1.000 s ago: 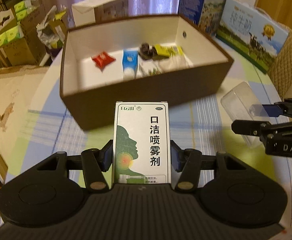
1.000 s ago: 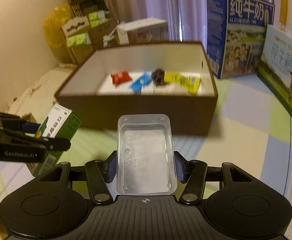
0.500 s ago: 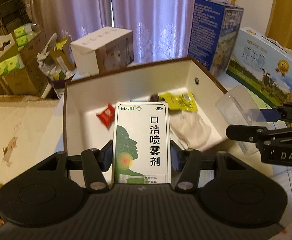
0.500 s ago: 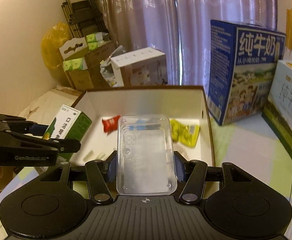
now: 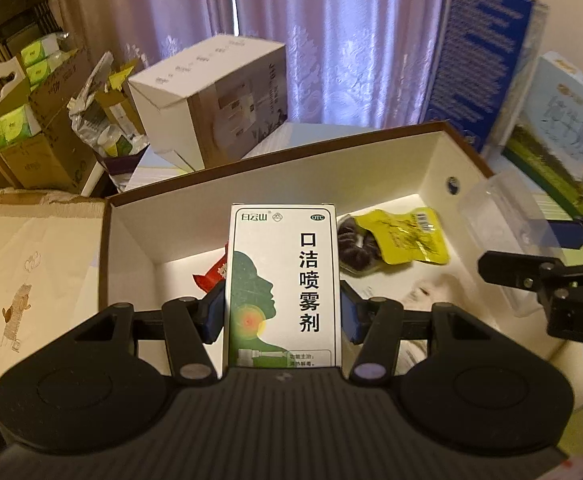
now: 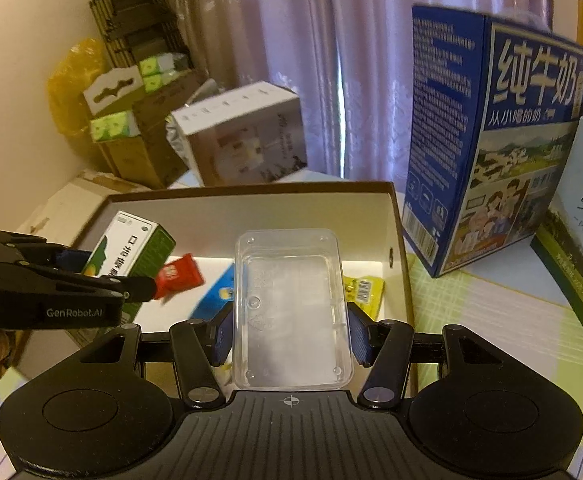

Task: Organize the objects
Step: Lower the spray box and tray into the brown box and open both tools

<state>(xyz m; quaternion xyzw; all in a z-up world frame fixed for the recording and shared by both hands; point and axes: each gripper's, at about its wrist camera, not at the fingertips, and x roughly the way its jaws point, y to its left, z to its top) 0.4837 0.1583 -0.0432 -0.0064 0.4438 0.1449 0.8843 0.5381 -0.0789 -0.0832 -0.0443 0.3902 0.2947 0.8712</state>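
Pinching a white-and-green spray carton (image 5: pixel 283 288) between its blue pads, the left gripper (image 5: pixel 283 312) holds it upright at frame centre, over the brown box (image 5: pixel 275 150) — red packet (image 5: pixel 211 276), yellow packet (image 5: pixel 407 236) and dark scrunchie (image 5: pixel 355 250) lie inside. The right gripper (image 6: pixel 289 332) clamps a clear plastic tray (image 6: pixel 291 308) at centre, also above the box; blue milk carton (image 6: pixel 491 140) at upper right.

Left gripper (image 5: pixel 282 312) pitched downward, blue pads (image 5: pixel 214 314) pressed on the sides of a carton (image 5: pixel 282 284), right gripper (image 6: pixel 290 330) beside it at a like tilt, pads (image 6: pixel 223 334) clamped on a clear tray (image 6: pixel 290 308)
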